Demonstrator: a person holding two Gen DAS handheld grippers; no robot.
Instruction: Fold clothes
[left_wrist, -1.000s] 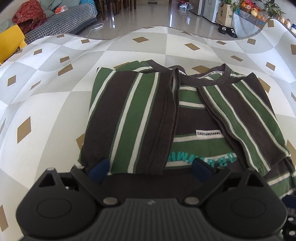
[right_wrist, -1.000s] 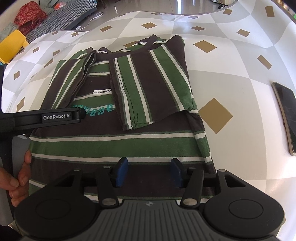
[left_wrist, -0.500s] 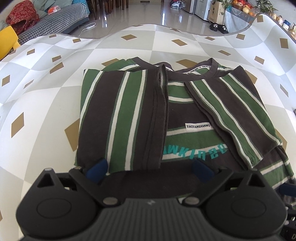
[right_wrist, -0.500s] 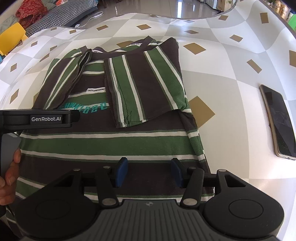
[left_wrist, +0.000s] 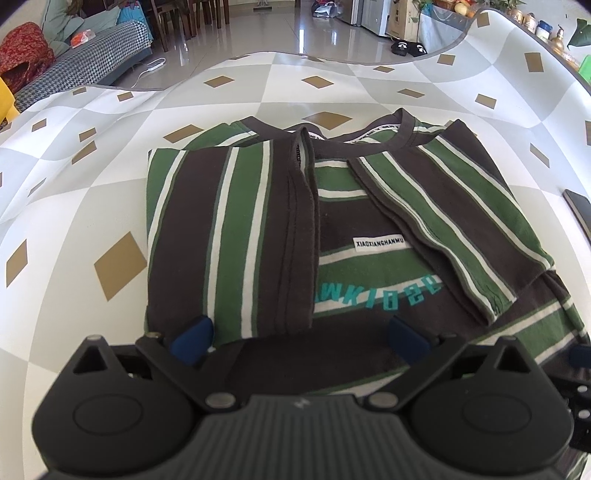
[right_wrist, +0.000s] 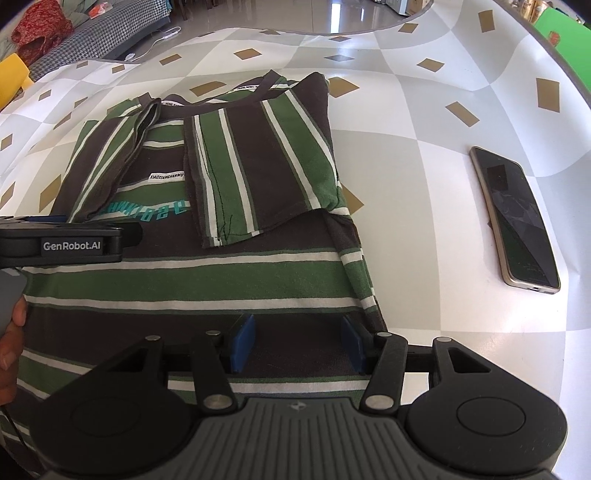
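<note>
Both claws, left claw (left_wrist: 299, 338) and right claw (right_wrist: 297, 347), hang released over the near hem of the shirt (right_wrist: 207, 280) spread on the bench (right_wrist: 424, 206), sleeves folded inward ahead of them, likely readying a bottom-up fold.

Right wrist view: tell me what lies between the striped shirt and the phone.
Nothing. In the right wrist view, only bare checked tablecloth separates the striped shirt from the phone, which lies apart to its right.
</note>
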